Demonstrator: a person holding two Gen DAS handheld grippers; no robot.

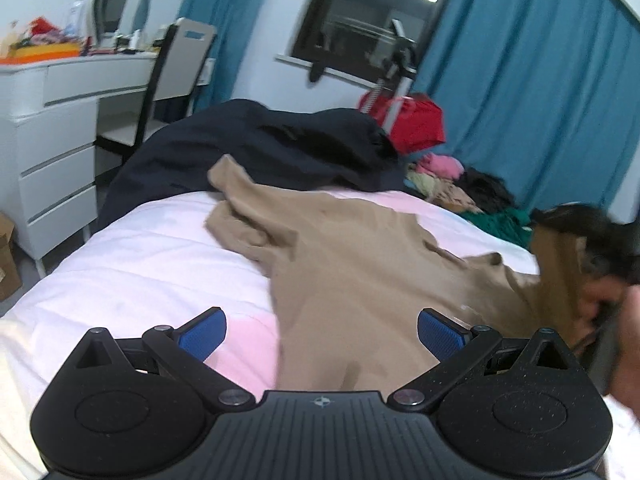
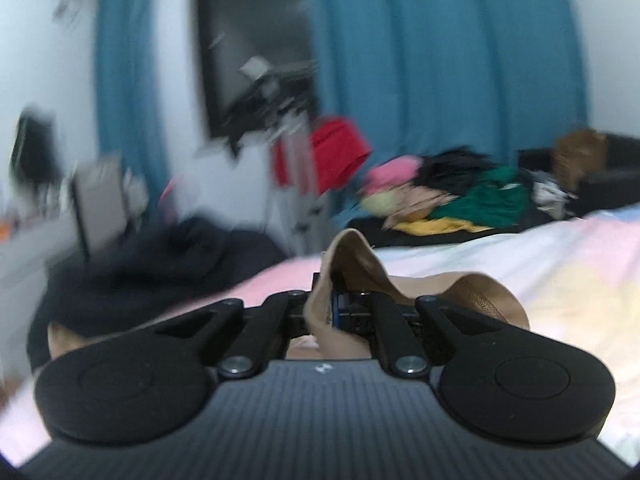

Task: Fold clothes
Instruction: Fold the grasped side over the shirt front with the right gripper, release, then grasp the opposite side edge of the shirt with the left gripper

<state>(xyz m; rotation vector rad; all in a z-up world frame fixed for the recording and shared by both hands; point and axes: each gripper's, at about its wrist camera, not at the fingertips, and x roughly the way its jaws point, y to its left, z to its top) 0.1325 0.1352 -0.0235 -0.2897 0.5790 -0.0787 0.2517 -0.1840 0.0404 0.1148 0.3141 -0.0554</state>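
Two grippers over bed. Left gripper jaws wide, nothing between them; tan shirt lies spread just beyond, toward the right. Right gripper clamped on a shirt fold, cloth bunched around the pads, lifted off the bed.

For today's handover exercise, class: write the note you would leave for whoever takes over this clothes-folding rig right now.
Right claw: shut on an edge of the tan garment, lifted off the bed.
Left claw: open, holding nothing, above the garment's near end.
Tan garment: spread rumpled across the pink-and-white bed, one end raised by the right claw.
Dark garment: heaped at the far end of the bed. More clothes are piled beyond it.
Done: nothing folded yet that I can see.
Left: probably grip with the left claw, flatten, fold, then the rest.
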